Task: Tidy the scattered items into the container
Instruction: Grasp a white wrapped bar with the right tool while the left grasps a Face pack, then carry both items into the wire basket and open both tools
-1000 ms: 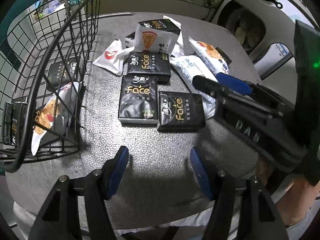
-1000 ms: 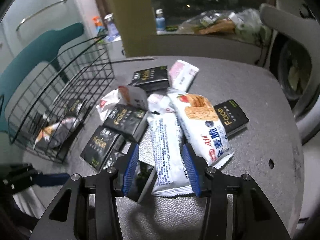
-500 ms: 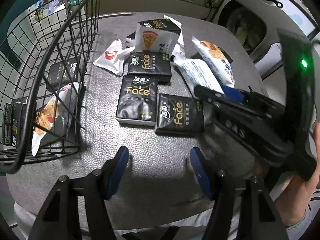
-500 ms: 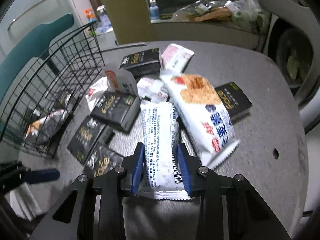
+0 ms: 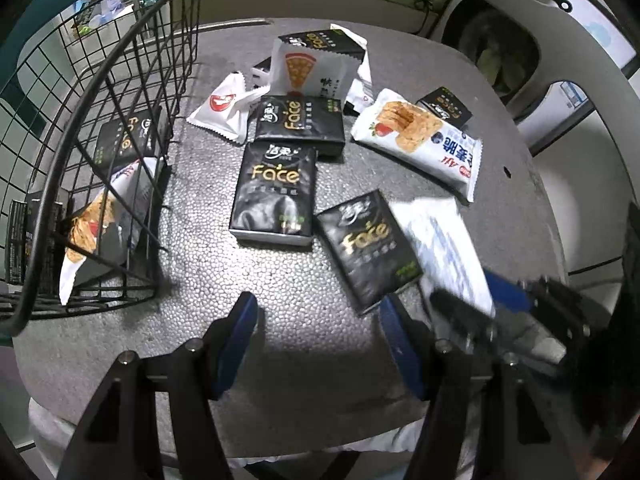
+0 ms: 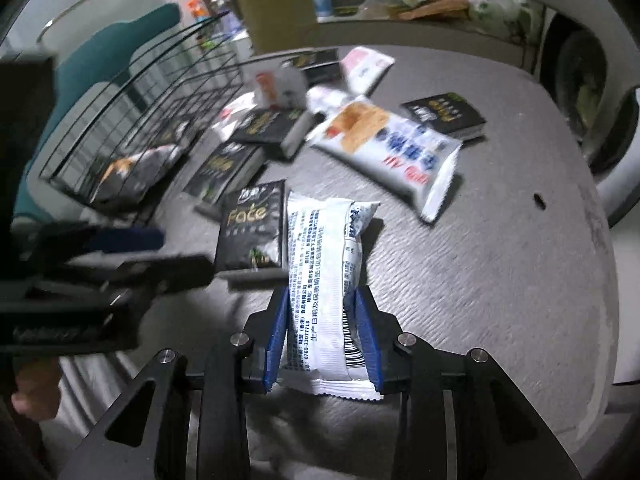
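Right gripper (image 6: 322, 336): blue pads clamped on the white snack packet (image 6: 322, 280), gripping its lower half; the packet's far end projects forward over the table.
Right gripper, left wrist view (image 5: 476, 300): seen side-on at lower right, blurred; the white packet (image 5: 444, 248) shows as a smear beyond its tips.
Left gripper (image 5: 316, 334): fingers spread wide, nothing between them, hanging over bare grey table (image 5: 280, 300) near its front edge.
Left gripper, right wrist view (image 6: 132, 252): enters from the left, blurred; its spread cannot be judged here.
Wire basket (image 5: 120, 92): at the table's left side; left wrist view shows a black Face pack and a snack bag inside it. Right wrist view shows the basket (image 6: 160, 92) only as a blurred frame.
Loose items, left wrist view: 3 black Face tissue packs in the middle, the nearest one (image 5: 368, 248) tilted and just beside the white packet; a biscuit packet (image 5: 420, 140) to the right; a pizza-print packet (image 5: 312, 68) standing behind.
Loose items, right wrist view only: a pink-and-white packet (image 6: 366, 66) at the far side, fully visible; a small dark hole (image 6: 539, 201) in the tabletop at right.
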Tool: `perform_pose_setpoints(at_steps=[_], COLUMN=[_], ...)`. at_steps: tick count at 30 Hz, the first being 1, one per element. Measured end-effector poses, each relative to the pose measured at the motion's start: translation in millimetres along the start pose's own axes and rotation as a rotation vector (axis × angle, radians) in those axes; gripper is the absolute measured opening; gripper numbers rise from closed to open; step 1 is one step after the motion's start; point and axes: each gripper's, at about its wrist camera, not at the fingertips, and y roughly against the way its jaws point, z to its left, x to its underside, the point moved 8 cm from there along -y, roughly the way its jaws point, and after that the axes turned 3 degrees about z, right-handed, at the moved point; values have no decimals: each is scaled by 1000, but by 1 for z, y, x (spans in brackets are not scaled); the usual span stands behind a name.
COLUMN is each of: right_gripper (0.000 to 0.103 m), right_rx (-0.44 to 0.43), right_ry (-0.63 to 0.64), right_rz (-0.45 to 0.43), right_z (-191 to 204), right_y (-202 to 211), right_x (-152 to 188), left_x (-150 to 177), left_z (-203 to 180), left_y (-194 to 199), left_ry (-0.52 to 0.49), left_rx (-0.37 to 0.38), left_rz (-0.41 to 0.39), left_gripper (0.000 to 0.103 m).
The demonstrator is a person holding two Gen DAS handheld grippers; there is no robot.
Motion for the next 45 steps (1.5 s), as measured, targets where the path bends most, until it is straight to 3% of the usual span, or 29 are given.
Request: perform_pose_setpoints(at_steps=[4, 9, 17, 22, 25, 29, 40, 42, 45], right_gripper=[34, 34, 35, 46, 46, 46, 46, 38, 36], right_rx=[-27, 33, 43, 42, 53, 62, 78, 77, 77], right_ry=[-7, -43, -59, -14, -12, -19, 5, 2, 0], right_rz=[3, -42, -62, -56, -54, -51, -42, -42, -44], right_z=[10, -4, -19, -9, -10, -14, -13, -14, -14], right_y=[2, 17, 23, 16, 12, 9, 1, 1, 3], right_x=[7, 7, 10, 11, 12, 13, 7, 7, 8], left_x=[-3, -10, -27, -34, -37, -34, -34, -33, -27], left_z=[-4, -9, -28, -28, -31, -28, -29, -29, -29], left_y=[-4, -6, -28, -42, -44, -40, -44, -43, -47], left_ry=[-6, -5, -14, -9, -35, -64, -109, -113, -111], left_rx=[-3, 15, 10, -8, -24, -29, -64, -64, -49], left_rz=[1, -1, 10, 20, 21, 35, 31, 33, 36], left_gripper=[69, 69, 69, 70, 69, 53, 54, 53, 52])
